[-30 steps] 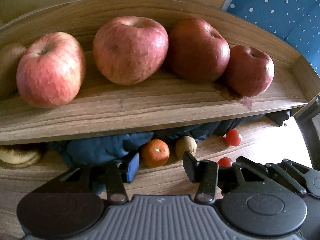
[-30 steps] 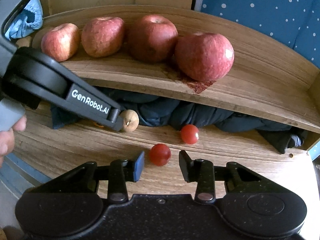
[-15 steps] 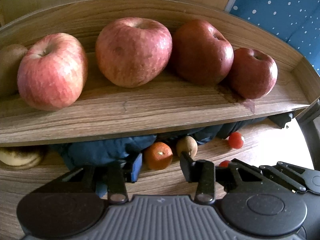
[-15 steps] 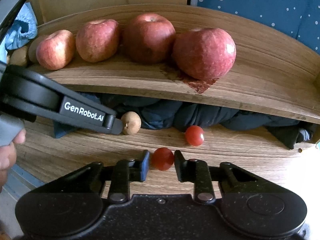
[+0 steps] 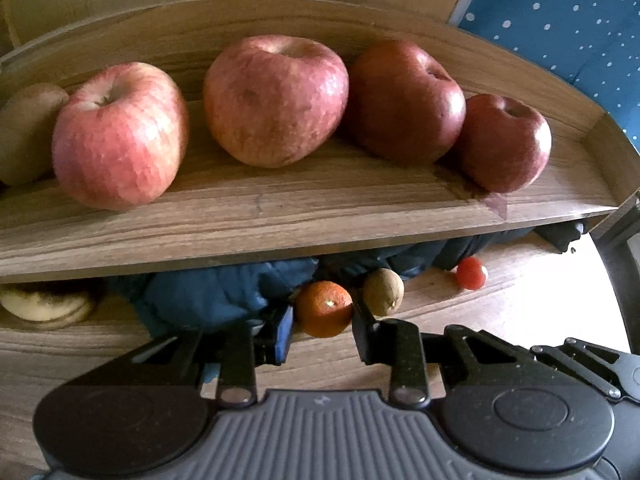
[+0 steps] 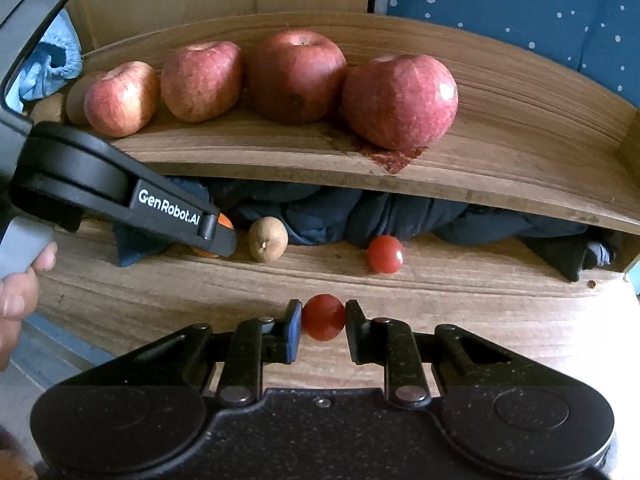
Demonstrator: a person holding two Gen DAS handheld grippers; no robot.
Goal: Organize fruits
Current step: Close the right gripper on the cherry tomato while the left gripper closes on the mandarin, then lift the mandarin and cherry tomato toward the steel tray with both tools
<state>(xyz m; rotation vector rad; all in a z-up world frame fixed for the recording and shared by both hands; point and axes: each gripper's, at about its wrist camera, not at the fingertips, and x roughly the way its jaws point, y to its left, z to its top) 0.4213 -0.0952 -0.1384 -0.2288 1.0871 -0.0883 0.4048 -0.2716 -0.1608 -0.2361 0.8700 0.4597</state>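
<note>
My left gripper (image 5: 322, 317) is shut on a small orange mandarin (image 5: 324, 306) that rests on the lower wooden shelf (image 5: 520, 304); both pads touch its sides. In the right wrist view one of the left gripper's fingers (image 6: 212, 234) hides most of the mandarin (image 6: 225, 222). My right gripper (image 6: 323, 314) is shut on a red cherry tomato (image 6: 323, 317) near the lower shelf's (image 6: 480, 300) front edge. A second cherry tomato (image 6: 385, 254) lies farther back, apart from it. Several red apples (image 6: 400, 100) line the upper shelf (image 6: 520, 168).
A small brown fruit (image 6: 267, 244) sits just right of the mandarin. A dark blue cloth (image 6: 320, 212) fills the back of the lower shelf. A kiwi (image 5: 24, 132) lies left of the apples, a banana (image 5: 44, 304) at lower left. A hand (image 6: 20, 292) holds the left gripper.
Both grippers moved forward and narrowed: the left one came around the mandarin and closed on it, the right one reached the near cherry tomato and closed on it.
</note>
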